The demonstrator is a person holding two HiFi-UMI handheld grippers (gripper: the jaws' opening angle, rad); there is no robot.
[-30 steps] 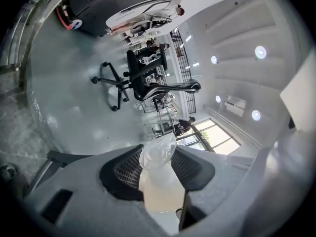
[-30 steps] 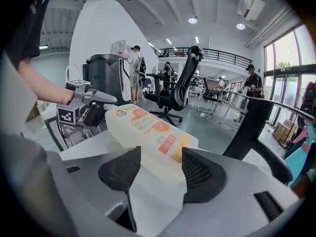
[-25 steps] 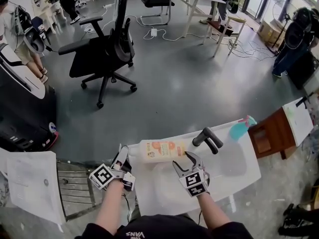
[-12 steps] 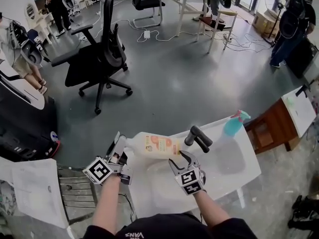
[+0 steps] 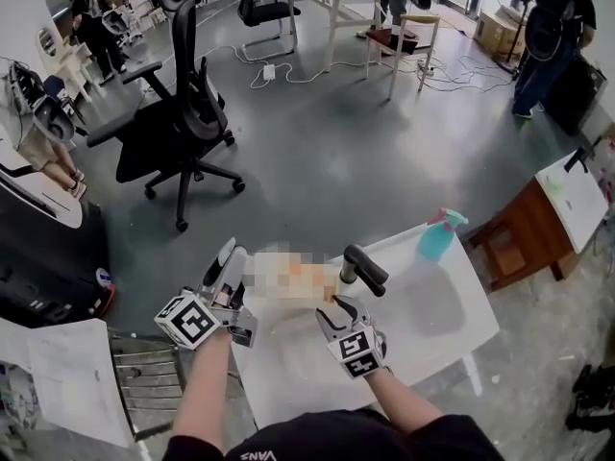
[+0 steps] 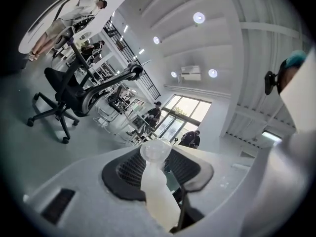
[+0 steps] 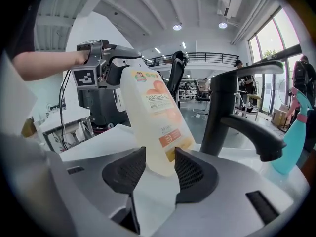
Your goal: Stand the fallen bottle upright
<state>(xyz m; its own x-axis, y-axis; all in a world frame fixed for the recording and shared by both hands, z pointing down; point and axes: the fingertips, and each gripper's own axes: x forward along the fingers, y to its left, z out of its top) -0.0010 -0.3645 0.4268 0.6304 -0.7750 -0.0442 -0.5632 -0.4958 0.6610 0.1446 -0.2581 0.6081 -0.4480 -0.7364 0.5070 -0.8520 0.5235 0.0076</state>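
The left tool (image 6: pixel 159 171) has its jaws closed on the thin neck of the bottle (image 7: pixel 155 117). They have just been closing a little more, and the round cap stands out just past the pads. This tool lies about level and holds the top end of the bottle up in the air.

The right tool (image 7: pixel 160 168) is about half open. Its jaws have just been closing, and the lower end of the bottle is at their tips. The dark ribbed pads (image 7: pixel 129 171) stand on both sides of this end, but they do not seem to press on it.

The bottle is pale and half clear. It leans, with the neck high at the left tool and the base low over the white desk (image 5: pixel 288 377). I cannot tell if the base touches the desk. A black faucet (image 7: pixel 224 112) stands just beside the bottle, and further on the same side is a teal spray bottle (image 7: pixel 291 142).

The label has an orange picture and an orange band. Its big word ends in "Garden"; the first letters are not clear. The small print is too small to read.
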